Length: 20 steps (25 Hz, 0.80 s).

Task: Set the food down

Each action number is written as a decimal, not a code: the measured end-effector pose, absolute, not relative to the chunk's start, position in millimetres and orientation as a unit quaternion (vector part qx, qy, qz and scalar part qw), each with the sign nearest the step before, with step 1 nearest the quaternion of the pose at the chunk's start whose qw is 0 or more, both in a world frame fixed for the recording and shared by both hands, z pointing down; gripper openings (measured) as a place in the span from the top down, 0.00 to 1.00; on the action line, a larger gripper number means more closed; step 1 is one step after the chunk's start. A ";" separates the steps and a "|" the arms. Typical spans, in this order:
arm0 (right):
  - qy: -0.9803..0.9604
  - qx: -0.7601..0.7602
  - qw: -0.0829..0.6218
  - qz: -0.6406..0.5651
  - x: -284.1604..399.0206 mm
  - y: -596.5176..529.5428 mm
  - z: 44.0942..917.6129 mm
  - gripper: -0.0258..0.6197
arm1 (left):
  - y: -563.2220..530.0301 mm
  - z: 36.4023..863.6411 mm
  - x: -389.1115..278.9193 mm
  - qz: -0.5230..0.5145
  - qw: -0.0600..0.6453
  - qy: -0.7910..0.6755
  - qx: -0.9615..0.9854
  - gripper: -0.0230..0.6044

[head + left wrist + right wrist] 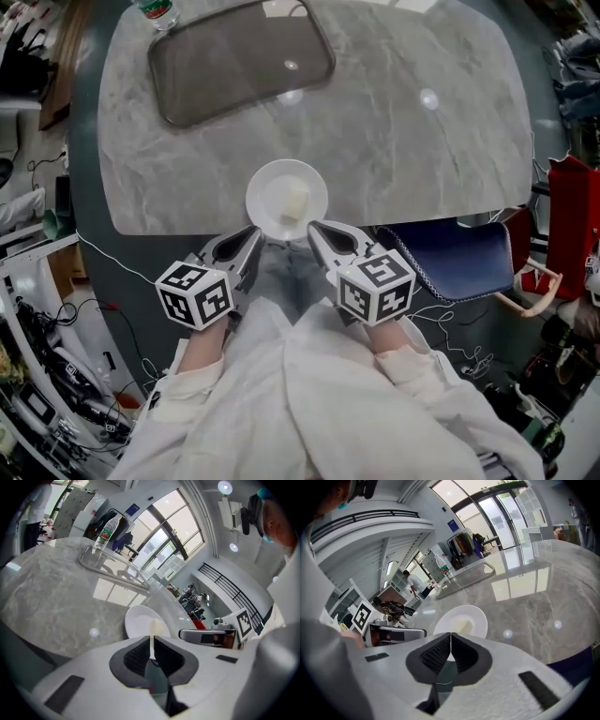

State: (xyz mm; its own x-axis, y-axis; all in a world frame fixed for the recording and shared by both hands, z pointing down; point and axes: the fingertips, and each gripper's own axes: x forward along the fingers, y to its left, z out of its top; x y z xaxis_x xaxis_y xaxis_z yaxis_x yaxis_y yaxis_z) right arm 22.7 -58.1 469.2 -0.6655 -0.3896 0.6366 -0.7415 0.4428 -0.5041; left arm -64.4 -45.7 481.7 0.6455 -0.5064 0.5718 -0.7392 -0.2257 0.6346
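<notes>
Both pinched shut on the near rim of the plate: left gripper on its left side, right gripper on its right. In each gripper view, a thin white sliver of rim caught between the closed jaws. Gripped from both sides, presumably, to keep the plate level and the food centred (a pale block, perhaps butter or tofu, hard to say), with no sliding on the way down. Both angled forward and downward, out from the person's lap.

Plate and food right at the near edge of the marble table, overlapping that edge in the head view. Touching the top or hanging just above it: impossible to tell. Probably the last stretch of the set-down, with only lowering and letting go left.

Farther back, a dark tray, and at its far corner a bottle. To the right, tucked under the table edge, a blue chair.

As for writing: a label on the bottle, too small to read. A blue sign on the far wall, likewise illegible. Square black-and-white markers on the gripper cubes, patterns only, no words.
</notes>
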 end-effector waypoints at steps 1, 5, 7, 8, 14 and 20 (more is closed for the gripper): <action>-0.816 0.351 0.223 0.402 25.1 -59.1 472.9 0.96 | -47.2 484.3 -67.6 0.122 0.474 -0.412 0.768 0.91; -0.803 0.371 0.223 0.410 32.5 -63.6 480.4 0.95 | -50.5 493.9 -76.9 0.126 0.482 -0.431 0.752 0.91; -0.798 0.376 0.226 0.413 35.8 -64.2 482.9 0.95 | -50.7 497.1 -77.6 0.128 0.493 -0.430 0.745 0.91; -0.796 0.377 0.228 0.415 37.1 -63.8 484.6 0.95 | -50.7 498.0 -77.5 0.129 0.496 -0.430 0.744 0.91; -0.786 0.377 0.231 0.432 41.8 -60.6 493.2 0.95 | -52.5 504.2 -77.6 0.134 0.508 -0.427 0.736 0.90; -0.774 0.381 0.239 0.446 47.1 -60.2 500.1 0.95 | -53.0 509.4 -75.9 0.129 0.528 -0.429 0.721 0.77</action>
State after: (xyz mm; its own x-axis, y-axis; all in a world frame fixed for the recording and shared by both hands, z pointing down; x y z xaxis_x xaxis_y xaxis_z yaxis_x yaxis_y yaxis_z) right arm 47.1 -60.2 500.1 -0.5954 -0.3764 0.7098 -0.8028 0.3128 -0.5076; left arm -75.9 -53.0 509.4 0.5977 -0.4828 0.6400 -0.7559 -0.0734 0.6506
